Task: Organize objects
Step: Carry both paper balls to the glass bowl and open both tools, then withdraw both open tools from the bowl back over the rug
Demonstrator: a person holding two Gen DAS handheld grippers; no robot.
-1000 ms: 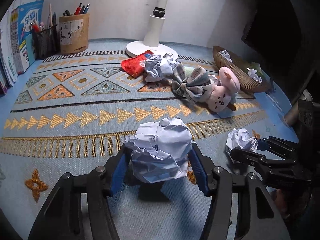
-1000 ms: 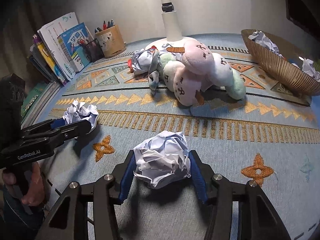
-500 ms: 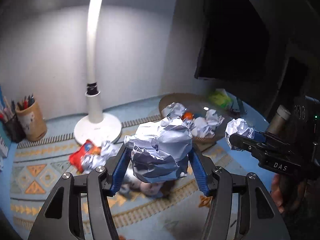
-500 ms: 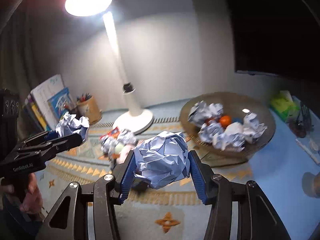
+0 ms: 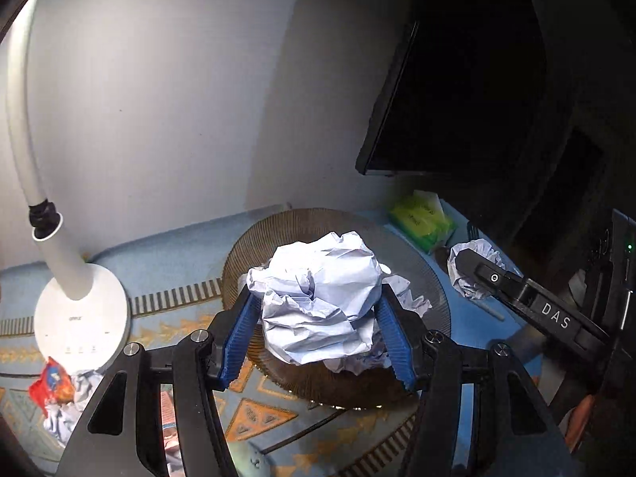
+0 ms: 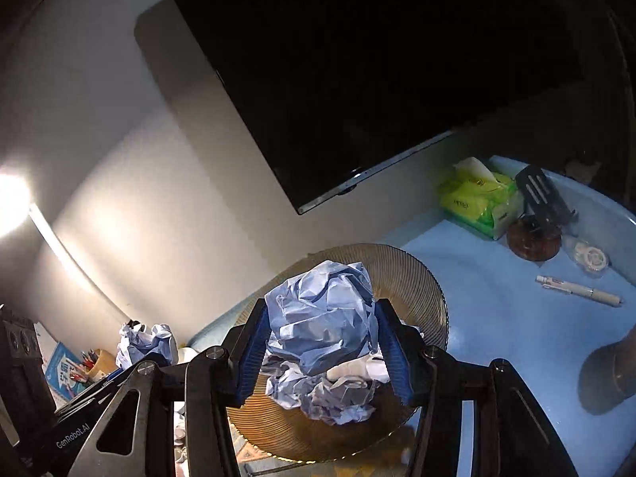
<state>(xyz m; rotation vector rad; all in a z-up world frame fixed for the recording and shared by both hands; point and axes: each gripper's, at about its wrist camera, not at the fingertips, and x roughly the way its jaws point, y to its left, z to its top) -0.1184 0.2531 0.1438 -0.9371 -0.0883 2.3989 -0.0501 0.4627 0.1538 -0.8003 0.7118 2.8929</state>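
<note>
1. The left gripper (image 5: 316, 332) is clamped on a crumpled paper ball (image 5: 318, 298), blue pads pressed to both its sides, held above the woven bowl (image 5: 254, 246)

2. The right gripper (image 6: 324, 351) is likewise clamped on a second paper ball (image 6: 322, 312), also suspended over the bowl (image 6: 413, 278), whose ribbed rim shows behind and below it

3. More crumpled paper (image 6: 334, 397) lies inside the bowl, directly beneath the raised ball in the right wrist view

4. In the left wrist view the right gripper (image 5: 473, 274) shows just right of the bowl, its paper ball (image 5: 461, 266) between the black fingers

5. In the right wrist view the left gripper (image 6: 137, 361) shows left of the bowl with its paper ball (image 6: 147, 344)

6. A white desk lamp (image 5: 79, 310) stands left of the bowl on the patterned mat (image 5: 258, 413); a red snack packet (image 5: 51, 383) and loose paper (image 5: 69, 409) lie against the lamp's base

7. Right of the bowl, on the blue tabletop (image 6: 497, 318), sit a green tissue pack (image 6: 481, 202) and a pen (image 6: 578, 290), well apart from the bowl

8. A dark monitor (image 6: 357, 79) hangs behind the bowl
</note>
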